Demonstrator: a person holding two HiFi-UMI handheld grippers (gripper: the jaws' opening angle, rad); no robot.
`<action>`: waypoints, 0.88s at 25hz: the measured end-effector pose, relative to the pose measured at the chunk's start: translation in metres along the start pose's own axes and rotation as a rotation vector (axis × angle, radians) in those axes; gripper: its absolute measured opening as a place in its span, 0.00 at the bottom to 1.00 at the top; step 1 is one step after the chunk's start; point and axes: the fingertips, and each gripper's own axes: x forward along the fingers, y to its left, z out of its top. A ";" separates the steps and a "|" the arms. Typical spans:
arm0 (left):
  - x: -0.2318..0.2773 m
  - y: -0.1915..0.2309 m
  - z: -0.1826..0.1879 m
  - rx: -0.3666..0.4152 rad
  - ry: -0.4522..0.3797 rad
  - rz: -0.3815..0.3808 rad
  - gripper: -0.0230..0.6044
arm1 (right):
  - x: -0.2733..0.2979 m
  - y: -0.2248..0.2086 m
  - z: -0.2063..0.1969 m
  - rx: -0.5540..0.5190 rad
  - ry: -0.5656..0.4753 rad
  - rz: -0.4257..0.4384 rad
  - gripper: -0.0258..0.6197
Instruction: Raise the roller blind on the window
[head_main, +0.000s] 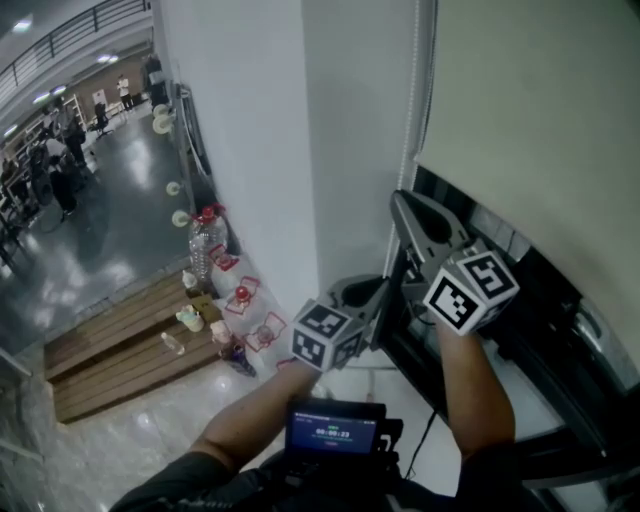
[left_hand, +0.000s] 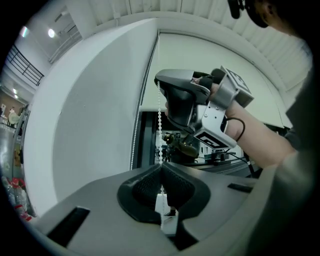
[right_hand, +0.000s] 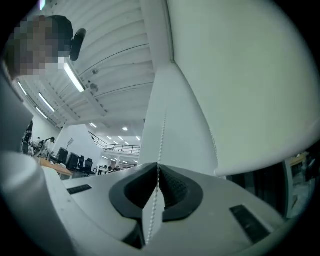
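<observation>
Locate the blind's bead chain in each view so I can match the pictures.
Head view: the bead chain runs down the left edge of the roller blind into the right gripper.
Left gripper view: centre, hanging from the right gripper into the shut jaws of the left gripper.
Right gripper view: centre, rising out of its shut jaws.
Shared landmark: the blind's pale sheet, right of the chain throughout.
</observation>
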 end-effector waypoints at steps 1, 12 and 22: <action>0.000 0.000 -0.001 -0.002 -0.001 -0.001 0.03 | -0.001 -0.001 0.000 0.014 -0.010 -0.003 0.05; 0.004 -0.006 -0.010 0.013 0.006 -0.022 0.03 | -0.015 -0.003 -0.010 0.003 -0.070 -0.026 0.05; 0.005 -0.004 -0.065 -0.043 0.114 -0.016 0.03 | -0.033 0.010 -0.062 0.036 -0.012 -0.029 0.05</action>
